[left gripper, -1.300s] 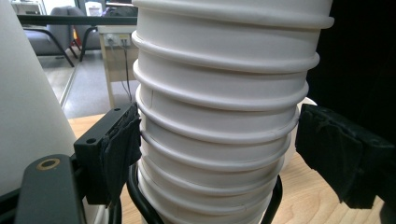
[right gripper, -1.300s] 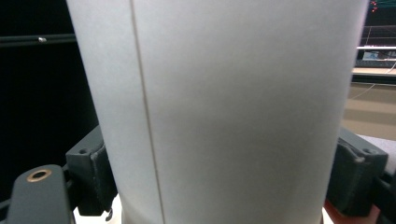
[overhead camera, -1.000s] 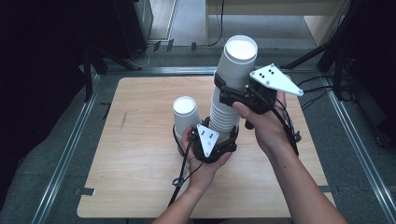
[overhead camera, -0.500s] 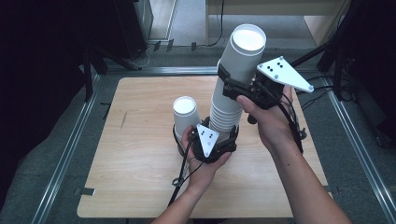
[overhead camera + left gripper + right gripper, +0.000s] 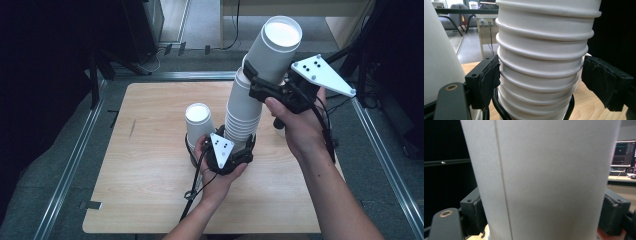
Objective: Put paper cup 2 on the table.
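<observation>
Two grippers work on one tall stack of white paper cups (image 5: 243, 117) standing near the middle of the wooden table (image 5: 150, 200). The stack is a column of nested cups with smooth matte walls, and their rolled rims form close, evenly spaced ridges up its side, plain in the left gripper view (image 5: 541, 75). The left gripper (image 5: 235, 152) sits low at the stack's base, its jaws partly open around the lowest cups; in its own view the left pad touches the ridged wall, while the right pad seems to stand just clear, so a firm grip cannot be told. The right gripper (image 5: 265, 87) is closed on the top cup (image 5: 274, 50), which tilts to the right, its bottom at the mouth of the stack. That cup is a plain tapered cone with a thin vertical seam down its wall (image 5: 549, 177) and a round rolled lip. The pads are black, rough and rubbery, set on angular black blocks. One single white cup (image 5: 198, 122) stands upright just left of the stack, beside the left hand (image 5: 220, 175). The table has a pale wood grain and rounded corners.
</observation>
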Demonstrator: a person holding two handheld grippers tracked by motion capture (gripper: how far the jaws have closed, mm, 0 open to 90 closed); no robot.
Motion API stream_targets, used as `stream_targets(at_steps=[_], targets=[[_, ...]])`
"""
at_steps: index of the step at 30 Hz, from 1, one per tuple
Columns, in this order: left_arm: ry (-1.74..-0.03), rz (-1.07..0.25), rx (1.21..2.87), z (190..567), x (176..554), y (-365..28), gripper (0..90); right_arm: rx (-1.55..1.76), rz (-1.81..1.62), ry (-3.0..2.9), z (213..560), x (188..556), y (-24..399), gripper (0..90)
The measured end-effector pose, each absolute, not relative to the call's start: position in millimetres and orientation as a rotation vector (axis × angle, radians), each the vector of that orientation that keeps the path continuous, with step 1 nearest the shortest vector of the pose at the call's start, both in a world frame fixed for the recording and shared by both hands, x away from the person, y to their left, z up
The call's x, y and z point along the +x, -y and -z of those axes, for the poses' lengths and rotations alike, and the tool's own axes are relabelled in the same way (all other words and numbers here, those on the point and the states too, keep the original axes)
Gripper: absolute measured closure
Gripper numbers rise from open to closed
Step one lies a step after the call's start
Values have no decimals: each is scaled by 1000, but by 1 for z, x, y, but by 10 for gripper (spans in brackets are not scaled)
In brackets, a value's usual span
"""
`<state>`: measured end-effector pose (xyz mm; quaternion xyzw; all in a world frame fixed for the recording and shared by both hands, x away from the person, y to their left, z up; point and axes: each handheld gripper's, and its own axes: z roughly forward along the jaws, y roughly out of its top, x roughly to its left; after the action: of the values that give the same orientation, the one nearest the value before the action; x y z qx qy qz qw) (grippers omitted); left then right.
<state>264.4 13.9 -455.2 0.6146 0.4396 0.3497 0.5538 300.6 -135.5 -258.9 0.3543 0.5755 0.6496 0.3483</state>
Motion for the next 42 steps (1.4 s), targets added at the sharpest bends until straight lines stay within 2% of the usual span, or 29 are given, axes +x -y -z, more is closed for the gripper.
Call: stream_targets(at_steps=[7,15,22,33,42], targets=[[-1034,-819,1450,455,264,-15,163,945,-1670,-1456,257,299,154,148],[-1018,-806,1451,455,262,-18,179,959,-1606,-1447,273,294,174,147],[-972,-753,1481,456,257,-22,127,962,-1560,-1452,291,287,186,146],[-880,-656,1535,461,230,-39,26,1008,-1528,-1474,342,267,203,144],[-887,-626,1562,469,215,-61,12,1024,-1499,-1495,378,249,207,142]])
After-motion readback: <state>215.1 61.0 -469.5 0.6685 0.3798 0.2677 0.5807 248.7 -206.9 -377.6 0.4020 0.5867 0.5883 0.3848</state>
